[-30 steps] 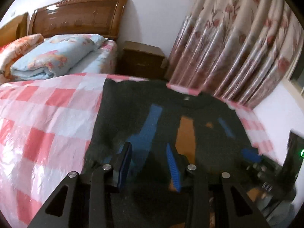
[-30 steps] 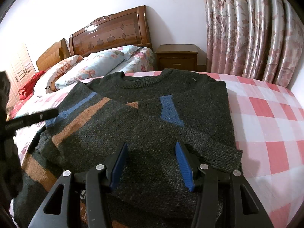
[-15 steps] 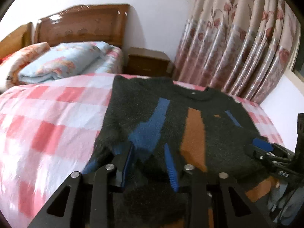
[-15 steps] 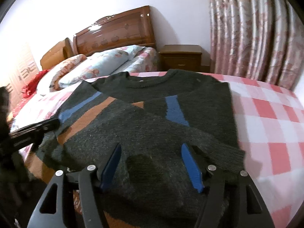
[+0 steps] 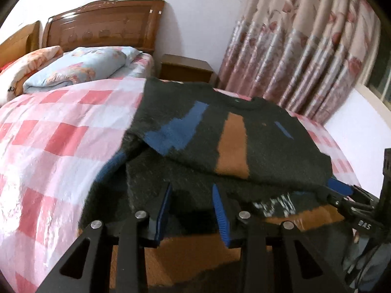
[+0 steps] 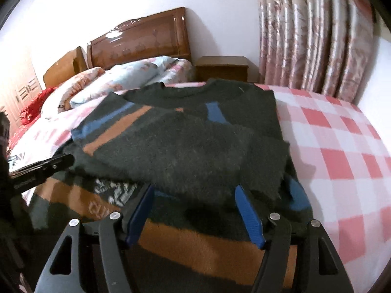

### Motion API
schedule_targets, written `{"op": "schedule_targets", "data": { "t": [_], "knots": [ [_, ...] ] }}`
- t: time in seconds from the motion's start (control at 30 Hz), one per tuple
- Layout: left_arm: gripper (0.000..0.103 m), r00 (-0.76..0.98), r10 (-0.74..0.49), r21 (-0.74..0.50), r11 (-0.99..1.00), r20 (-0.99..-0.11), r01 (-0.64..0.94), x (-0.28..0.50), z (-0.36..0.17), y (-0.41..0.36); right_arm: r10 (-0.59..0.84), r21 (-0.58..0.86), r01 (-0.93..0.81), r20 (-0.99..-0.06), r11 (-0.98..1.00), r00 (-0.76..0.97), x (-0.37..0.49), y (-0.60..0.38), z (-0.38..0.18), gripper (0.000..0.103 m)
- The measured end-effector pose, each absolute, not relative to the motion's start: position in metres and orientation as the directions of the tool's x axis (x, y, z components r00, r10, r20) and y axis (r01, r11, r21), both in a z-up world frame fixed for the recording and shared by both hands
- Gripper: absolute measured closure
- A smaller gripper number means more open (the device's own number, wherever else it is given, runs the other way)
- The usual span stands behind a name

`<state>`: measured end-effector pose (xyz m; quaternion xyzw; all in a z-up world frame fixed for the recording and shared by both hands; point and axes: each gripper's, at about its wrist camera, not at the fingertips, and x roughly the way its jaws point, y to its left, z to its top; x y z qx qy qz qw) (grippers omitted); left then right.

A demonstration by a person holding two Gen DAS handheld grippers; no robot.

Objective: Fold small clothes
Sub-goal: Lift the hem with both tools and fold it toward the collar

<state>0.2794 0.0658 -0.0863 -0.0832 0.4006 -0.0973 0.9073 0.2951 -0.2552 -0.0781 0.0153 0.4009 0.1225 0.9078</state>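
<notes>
The left gripper [image 5: 193,190] hovers, jaws just widened slightly, nothing between. Ahead, the dark blue-and-orange-striped sweater [image 5: 220,144] lies on the bed, its sleeve-covered top now doubled toward the hem. The right gripper [image 6: 195,190] gapes empty.

Both views are dim and warm-toned, lit by indoor light from above. The white wall [image 6: 117,5] glows brightest, nearly washed out at the upper left in the right wrist view. Glare streaks the glossy headboard [image 6: 144,41] and sheens across the checked bedspread [image 5: 48,161]. The dark sweater [image 5: 256,141] swallows detail; soft shadows lie beneath its folds. Fisheye curvature bends the curtain [image 5: 305,56] and blackens the corners. Everything looks slightly soft and grainy, with smearing towards the edges.
</notes>
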Motion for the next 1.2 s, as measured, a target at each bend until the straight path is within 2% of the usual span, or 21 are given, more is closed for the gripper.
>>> {"op": "schedule_targets", "data": {
  "t": [0.13, 0.27, 0.57, 0.8, 0.93, 0.97, 1.07, 1.1, 1.17, 1.2],
  "knots": [
    [0.068, 0.656, -0.222, -0.195, 0.974, -0.722, 0.115, 0.279, -0.087, 0.06, 0.232, 0.13, -0.205, -0.748, 0.97, 0.621, 0.295, -0.258, -0.085, 0.0],
    [0.068, 0.656, -0.217, -0.189, 0.975, -0.723, 0.114, 0.28, -0.087, 0.06, 0.203, 0.075, -0.229, -0.768, 0.971, 0.608, 0.296, -0.247, -0.088, 0.0],
    [0.068, 0.656, -0.246, -0.23, 0.967, -0.713, 0.112, 0.28, -0.087, 0.065, 0.198, 0.062, -0.237, -0.77, 0.969, 0.606, 0.295, -0.243, -0.088, 0.0],
    [0.068, 0.721, -0.259, -0.234, 0.963, -0.643, 0.137, 0.291, -0.057, 0.061, 0.235, 0.053, -0.273, -0.679, 0.961, 0.695, 0.304, -0.226, -0.057, 0.0],
    [0.068, 0.684, -0.196, -0.161, 0.98, -0.703, 0.115, 0.32, -0.079, 0.055, 0.227, 0.052, -0.282, -0.741, 0.958, 0.632, 0.327, -0.214, -0.074, 0.0],
    [0.068, 0.669, -0.203, -0.171, 0.979, -0.715, 0.115, 0.323, -0.085, 0.058, 0.222, 0.037, -0.287, -0.732, 0.957, 0.644, 0.326, -0.214, -0.08, 0.0],
    [0.067, 0.683, -0.284, -0.285, 0.952, -0.673, 0.115, 0.319, -0.084, 0.077, 0.243, 0.051, -0.295, -0.707, 0.954, 0.664, 0.32, -0.217, -0.078, 0.0],
    [0.067, 0.688, -0.287, -0.302, 0.948, -0.666, 0.103, 0.317, -0.083, 0.082, 0.243, 0.063, -0.281, -0.702, 0.958, 0.67, 0.318, -0.22, -0.077, 0.0],
    [0.069, 0.698, -0.212, -0.278, 0.96, -0.684, 0.019, 0.305, -0.076, 0.085, 0.209, 0.061, -0.234, -0.698, 0.97, 0.685, 0.312, -0.225, -0.072, 0.0],
    [0.069, 0.693, -0.236, -0.302, 0.953, -0.682, 0.028, 0.297, -0.073, 0.084, 0.23, 0.085, -0.24, -0.698, 0.967, 0.678, 0.304, -0.225, -0.069, 0.0]
  ]
}}
